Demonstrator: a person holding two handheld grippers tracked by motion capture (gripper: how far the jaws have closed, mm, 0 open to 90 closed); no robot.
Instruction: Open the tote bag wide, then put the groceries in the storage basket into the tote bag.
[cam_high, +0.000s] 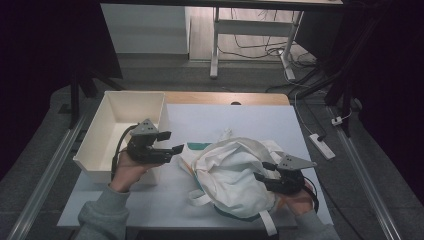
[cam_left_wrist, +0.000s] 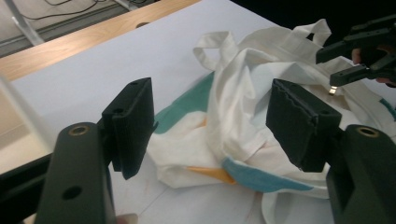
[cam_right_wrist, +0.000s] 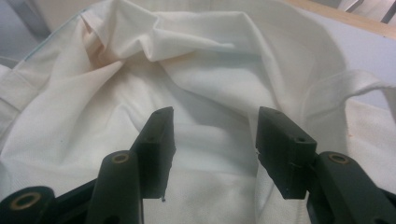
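A crumpled white cloth bag (cam_high: 227, 172) with teal and orange patches lies on the pale table cover, its straps loose around it. My left gripper (cam_high: 174, 141) hovers just left of the bag, beside the white box, open with nothing between its jaws. In the left gripper view the bag (cam_left_wrist: 243, 116) lies beyond the left gripper (cam_left_wrist: 210, 88), and the right gripper (cam_left_wrist: 329, 70) shows at the bag's far side. My right gripper (cam_high: 262, 171) stands open at the bag's right edge. In the right gripper view the right gripper (cam_right_wrist: 215, 114) is spread over folds of the bag (cam_right_wrist: 187, 70) without pinching them.
An open white box (cam_high: 107, 130) stands at the table's left side. A strip of bare wooden tabletop (cam_high: 225, 98) runs along the back edge. A power strip (cam_high: 321, 145) lies on the floor at the right, and desk legs (cam_high: 214, 50) stand behind the table.
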